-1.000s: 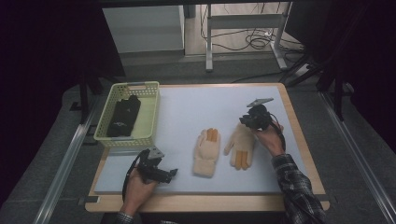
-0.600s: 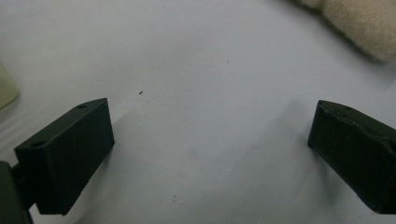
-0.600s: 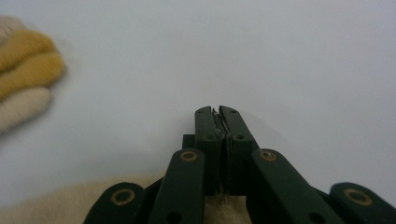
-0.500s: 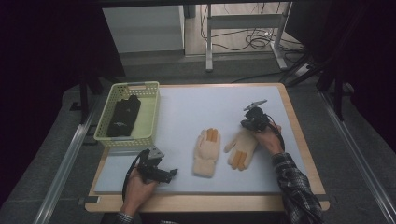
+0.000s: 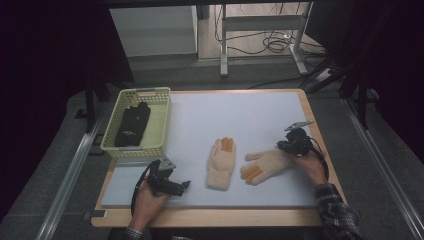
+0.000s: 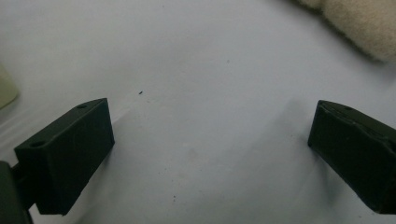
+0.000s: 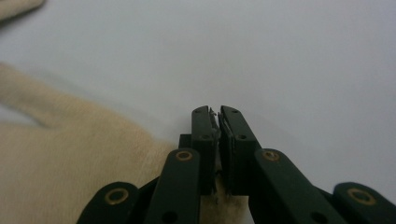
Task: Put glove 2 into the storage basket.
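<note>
Two cream gloves with orange fingertips on the white tabletop (image 5: 260,115): left glove (image 5: 221,163) flat near the middle, fingers pointing away; right glove (image 5: 265,164) just beside it, angled, fingers toward the left glove. Right claw (image 5: 291,146) at the right glove's cuff, jaws pressed together, seemingly pinching a thin edge of cream fabric. Left claw (image 5: 184,186) low near the front edge, jaws spread wide over bare surface, well apart from the gloves. Yellow basket (image 5: 159,122) at the far left, holding a dark glove (image 5: 132,125).
</note>
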